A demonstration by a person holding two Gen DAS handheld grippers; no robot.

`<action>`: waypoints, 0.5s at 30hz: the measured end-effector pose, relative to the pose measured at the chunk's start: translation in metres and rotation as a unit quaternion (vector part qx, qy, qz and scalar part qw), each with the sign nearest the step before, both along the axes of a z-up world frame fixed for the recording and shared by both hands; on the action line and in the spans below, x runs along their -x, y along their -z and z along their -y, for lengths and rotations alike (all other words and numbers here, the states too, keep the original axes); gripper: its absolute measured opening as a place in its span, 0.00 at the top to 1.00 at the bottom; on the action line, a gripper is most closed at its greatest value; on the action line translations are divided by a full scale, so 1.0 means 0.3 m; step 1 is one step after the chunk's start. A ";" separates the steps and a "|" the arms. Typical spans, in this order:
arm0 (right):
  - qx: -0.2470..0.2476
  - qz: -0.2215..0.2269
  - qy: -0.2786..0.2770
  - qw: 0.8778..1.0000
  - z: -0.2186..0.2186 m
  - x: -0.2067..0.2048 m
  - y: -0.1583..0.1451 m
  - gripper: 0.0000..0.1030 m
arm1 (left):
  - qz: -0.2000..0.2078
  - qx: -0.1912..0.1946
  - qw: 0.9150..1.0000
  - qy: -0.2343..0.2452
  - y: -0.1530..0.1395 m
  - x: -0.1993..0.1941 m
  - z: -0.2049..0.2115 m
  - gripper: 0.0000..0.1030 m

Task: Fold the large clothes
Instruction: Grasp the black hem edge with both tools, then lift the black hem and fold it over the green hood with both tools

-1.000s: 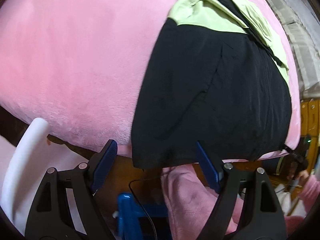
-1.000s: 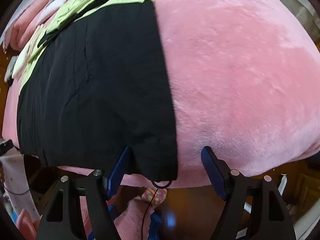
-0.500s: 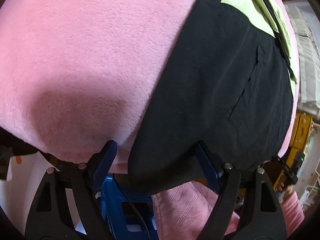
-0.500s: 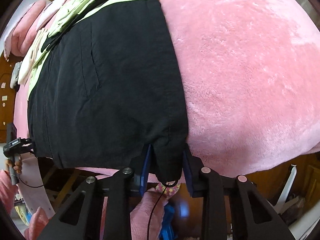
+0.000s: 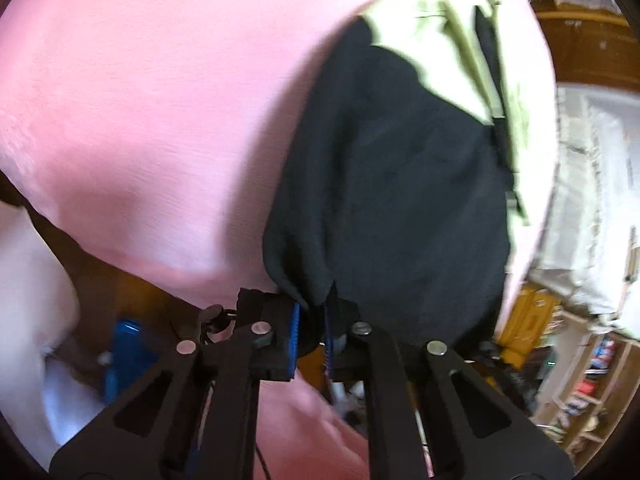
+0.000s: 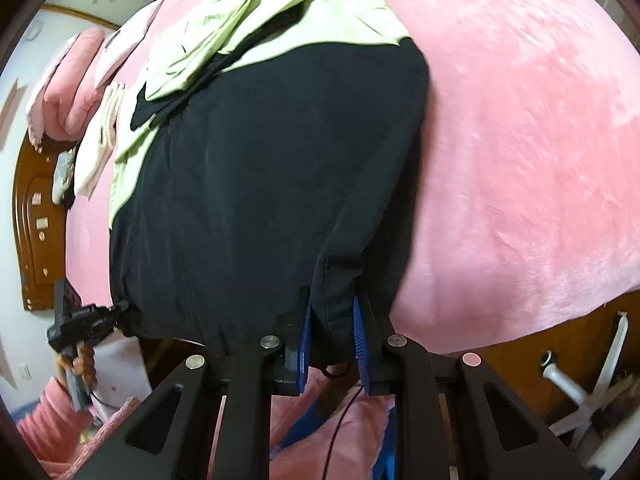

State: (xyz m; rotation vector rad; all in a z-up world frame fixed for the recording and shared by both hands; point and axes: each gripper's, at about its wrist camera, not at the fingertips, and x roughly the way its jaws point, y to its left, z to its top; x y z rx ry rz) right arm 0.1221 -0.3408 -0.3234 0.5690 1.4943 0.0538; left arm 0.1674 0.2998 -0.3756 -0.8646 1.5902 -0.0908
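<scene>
We see a black and lime-green jacket (image 6: 260, 184) lying spread on a bed covered with a pink plush blanket (image 6: 520, 140). The black lower body of the garment faces the near edge of the bed; the lime-green upper part lies farther away, toward the pink pillows (image 6: 68, 92) and the wooden headboard (image 6: 34, 240).

The right gripper (image 6: 330, 334) has its blue-padded fingers (image 6: 304, 336) drawn close together, pinching the black hem at the garment's right corner — a fold of fabric stands bunched between the pads. In the left wrist view, the left gripper (image 5: 310, 330) is likewise closed on the hem at the opposite corner, with its blue fingers (image 5: 294, 328) gripping a gathered tuck of black cloth. That view is motion-blurred, so we cannot tell finer detail of the grip.

From both pinch points the black cloth rises in pulled creases toward the garment's body. In the right wrist view, the left gripper appears at the left frame edge, held by a hand, at the far corner of the hem.

Beyond the bed we note a white swivel-chair base (image 6: 592, 392) on the floor at lower right and wooden shelving (image 5: 580, 368) with assorted items.
</scene>
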 end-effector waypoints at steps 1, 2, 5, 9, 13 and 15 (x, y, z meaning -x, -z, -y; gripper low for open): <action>-0.006 -0.001 0.010 1.000 -0.036 -0.002 -0.015 0.82 | 0.005 0.009 1.000 -0.002 -0.034 -0.009 0.018 0.95; -0.013 -0.002 0.026 1.000 -0.048 -0.024 -0.045 0.83 | 0.017 0.025 1.000 -0.005 -0.087 -0.027 0.041 0.95; -0.032 0.003 0.070 0.997 -0.048 -0.097 -0.145 0.83 | 0.060 0.070 0.996 -0.022 -0.237 -0.101 0.086 0.96; -0.065 0.060 0.121 0.989 -0.031 -0.220 -0.327 0.84 | 0.117 0.109 0.987 -0.029 -0.418 -0.264 0.093 0.96; -0.089 0.123 0.166 0.974 0.005 -0.364 -0.499 0.85 | 0.178 0.137 0.973 -0.047 -0.606 -0.465 0.067 0.96; -0.108 0.159 0.187 0.963 0.043 -0.434 -0.584 0.85 | 0.202 0.141 0.968 -0.051 -0.684 -0.560 0.045 0.96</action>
